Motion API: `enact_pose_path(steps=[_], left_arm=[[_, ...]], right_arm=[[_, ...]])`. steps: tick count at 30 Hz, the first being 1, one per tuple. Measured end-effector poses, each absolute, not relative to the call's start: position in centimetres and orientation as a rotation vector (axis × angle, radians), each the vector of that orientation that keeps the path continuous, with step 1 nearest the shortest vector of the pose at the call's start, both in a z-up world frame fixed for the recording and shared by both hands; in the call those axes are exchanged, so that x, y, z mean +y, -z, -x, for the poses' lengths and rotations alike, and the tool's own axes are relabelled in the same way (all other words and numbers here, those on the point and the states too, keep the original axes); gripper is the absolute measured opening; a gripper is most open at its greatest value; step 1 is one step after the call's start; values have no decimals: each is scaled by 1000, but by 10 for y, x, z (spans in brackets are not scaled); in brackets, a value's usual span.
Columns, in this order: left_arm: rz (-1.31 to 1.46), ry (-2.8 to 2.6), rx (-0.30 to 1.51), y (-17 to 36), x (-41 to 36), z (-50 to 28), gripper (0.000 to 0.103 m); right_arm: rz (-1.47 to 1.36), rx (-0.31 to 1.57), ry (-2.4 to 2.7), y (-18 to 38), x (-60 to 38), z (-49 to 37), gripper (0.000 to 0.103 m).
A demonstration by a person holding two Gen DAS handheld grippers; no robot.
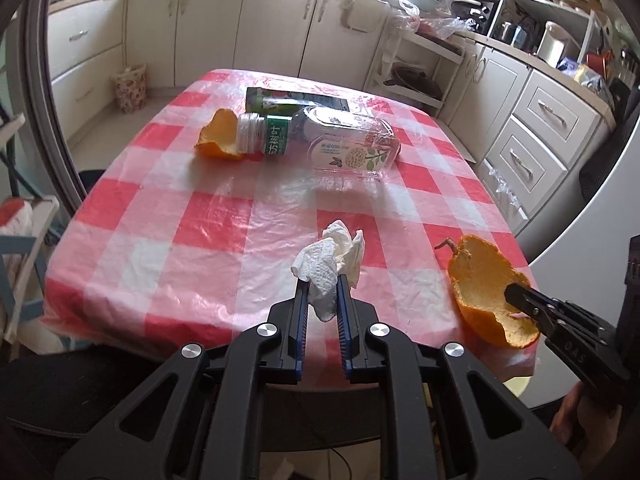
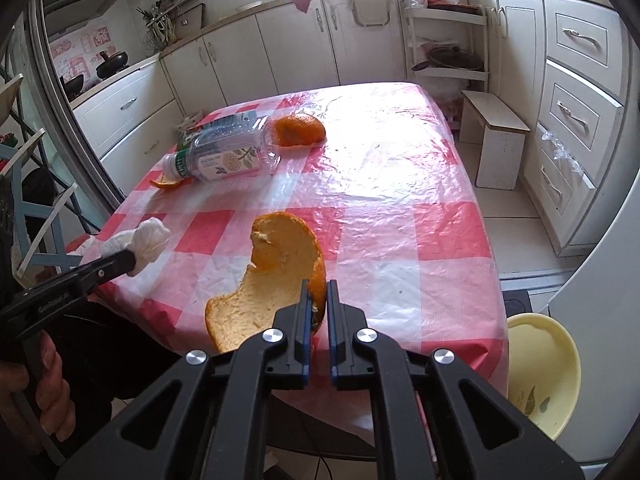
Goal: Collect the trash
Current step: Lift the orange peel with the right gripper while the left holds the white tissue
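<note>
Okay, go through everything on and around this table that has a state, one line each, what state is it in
left gripper: shut on the tissue
tissue: crumpled, pinched, lifted
right gripper: shut on the large orange peel
large orange peel: held by its edge, inner side showing
plastic bottle: lying on its side, capped
small orange peel: lying by the bottle's cap
yellow basin: on the floor, empty

The bottle (image 1: 320,140), lying on its side at the far part of the table, bore a green band with white Chinese characters, apparently "东方树叶", and a pale label with smaller print too fine to read. On the right gripper's (image 1: 520,300) body stood raised letters like "DAS". The left gripper's (image 2: 132,260) arm carried an unclear word.
</note>
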State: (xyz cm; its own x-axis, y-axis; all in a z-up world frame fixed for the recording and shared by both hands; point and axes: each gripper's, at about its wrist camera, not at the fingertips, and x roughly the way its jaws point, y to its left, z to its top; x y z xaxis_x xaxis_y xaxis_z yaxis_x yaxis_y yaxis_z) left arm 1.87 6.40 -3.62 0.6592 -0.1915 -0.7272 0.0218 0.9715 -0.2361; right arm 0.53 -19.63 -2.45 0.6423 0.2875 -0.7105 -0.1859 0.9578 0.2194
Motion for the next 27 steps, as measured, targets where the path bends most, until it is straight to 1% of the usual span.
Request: enact_pose_path(steps=[6, 17, 27], left_arm=[[255, 183, 822, 29, 55, -13, 13], [233, 220, 874, 40, 32, -20, 13], [205, 254, 840, 15, 4, -13, 13]], right_arm=[[-172, 851, -272, 34, -198, -8, 8], [-258, 860, -317, 39, -208, -13, 7], [-285, 805, -293, 32, -248, 7, 7]])
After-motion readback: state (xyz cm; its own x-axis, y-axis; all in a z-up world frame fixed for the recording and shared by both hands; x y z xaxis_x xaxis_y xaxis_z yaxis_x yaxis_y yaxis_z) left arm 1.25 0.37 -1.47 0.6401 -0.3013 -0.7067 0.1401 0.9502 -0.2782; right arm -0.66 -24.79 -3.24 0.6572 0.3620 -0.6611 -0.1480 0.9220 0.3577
